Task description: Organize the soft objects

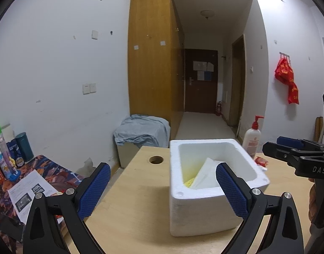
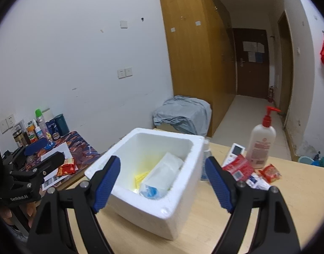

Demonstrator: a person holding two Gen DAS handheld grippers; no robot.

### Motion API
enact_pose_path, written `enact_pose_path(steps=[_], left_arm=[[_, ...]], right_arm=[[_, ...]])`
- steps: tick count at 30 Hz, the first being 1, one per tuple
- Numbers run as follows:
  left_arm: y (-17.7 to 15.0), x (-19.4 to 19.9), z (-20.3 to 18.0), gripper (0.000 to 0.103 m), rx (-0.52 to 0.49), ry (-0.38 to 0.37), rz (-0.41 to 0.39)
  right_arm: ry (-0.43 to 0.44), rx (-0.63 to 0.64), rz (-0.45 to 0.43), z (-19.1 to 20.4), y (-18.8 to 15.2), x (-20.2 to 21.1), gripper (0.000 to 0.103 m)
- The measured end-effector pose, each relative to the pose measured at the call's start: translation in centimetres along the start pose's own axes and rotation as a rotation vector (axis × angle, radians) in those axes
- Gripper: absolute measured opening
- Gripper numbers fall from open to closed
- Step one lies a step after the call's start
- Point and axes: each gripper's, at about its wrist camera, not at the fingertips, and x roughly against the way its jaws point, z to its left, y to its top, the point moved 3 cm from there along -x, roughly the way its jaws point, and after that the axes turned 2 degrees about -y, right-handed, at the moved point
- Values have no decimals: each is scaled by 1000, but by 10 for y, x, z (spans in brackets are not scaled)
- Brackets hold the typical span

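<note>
A white foam box (image 1: 204, 211) (image 2: 153, 207) stands on the light wooden table (image 1: 130, 211). Inside it a white soft packet (image 2: 166, 171) (image 1: 206, 175) leans against the wall, with a yellow item (image 2: 140, 178) (image 1: 188, 183) beneath it. My left gripper (image 1: 163, 169) is open at the box's near left side, nothing between its blue pads. My right gripper (image 2: 163, 160) is open just in front of the box, holding nothing. Each gripper shows in the other's view: the right gripper (image 1: 274, 146) at the right edge, the left gripper (image 2: 45, 152) at the left edge.
Right of the box lie red snack packets (image 2: 269, 172), a red-and-white packet (image 2: 238, 167), a remote control (image 2: 234, 151) and a pump lotion bottle (image 2: 260, 146). A round hole (image 1: 156, 159) is in the tabletop. A side table with bottles (image 2: 43, 127) and papers stands left.
</note>
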Motion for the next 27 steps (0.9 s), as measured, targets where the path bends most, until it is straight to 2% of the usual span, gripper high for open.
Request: enact_pose_path(steps=[9, 18, 27], left_arm=[[2, 4, -35, 100, -33, -49, -1], [4, 4, -70, 100, -64, -109, -3], [-4, 23, -89, 100, -52, -158, -25]], right_arm=[[-94, -38, -43, -28, -8, 35, 103], [-203, -93, -69, -59, -21, 70, 103], [-246, -117, -91, -66, -34, 106, 103]])
